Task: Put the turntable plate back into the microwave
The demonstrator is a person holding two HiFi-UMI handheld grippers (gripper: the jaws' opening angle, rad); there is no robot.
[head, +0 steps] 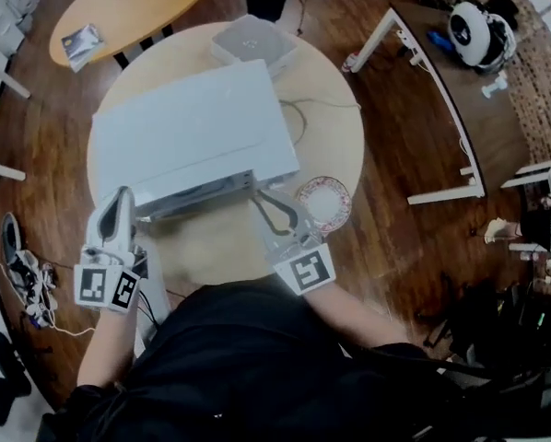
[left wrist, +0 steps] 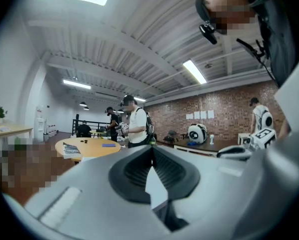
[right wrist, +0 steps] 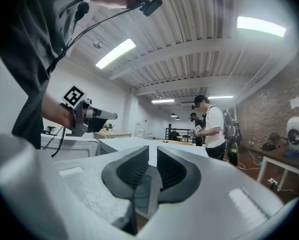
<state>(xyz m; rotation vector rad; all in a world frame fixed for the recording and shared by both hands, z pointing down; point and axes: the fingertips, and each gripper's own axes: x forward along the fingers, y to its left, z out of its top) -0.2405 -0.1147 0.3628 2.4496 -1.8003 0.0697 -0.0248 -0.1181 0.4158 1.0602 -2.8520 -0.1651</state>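
Observation:
The white microwave (head: 193, 132) stands on a round light table (head: 335, 127), seen from above; its front faces me and its inside is hidden. The turntable plate (head: 323, 203), round with a red pattern, lies on the table just right of the microwave's front right corner. My right gripper (head: 257, 196) sits at that corner, left of the plate, its jaws a narrow gap apart with nothing seen between them (right wrist: 153, 156). My left gripper (head: 122, 196) is at the front left corner, its fingertips together (left wrist: 152, 151).
A small white box (head: 251, 40) sits on the table behind the microwave, with a cable trailing right. An oval wooden table (head: 119, 7) stands farther back, a white-legged desk (head: 432, 90) to the right. People (left wrist: 134, 126) stand across the room.

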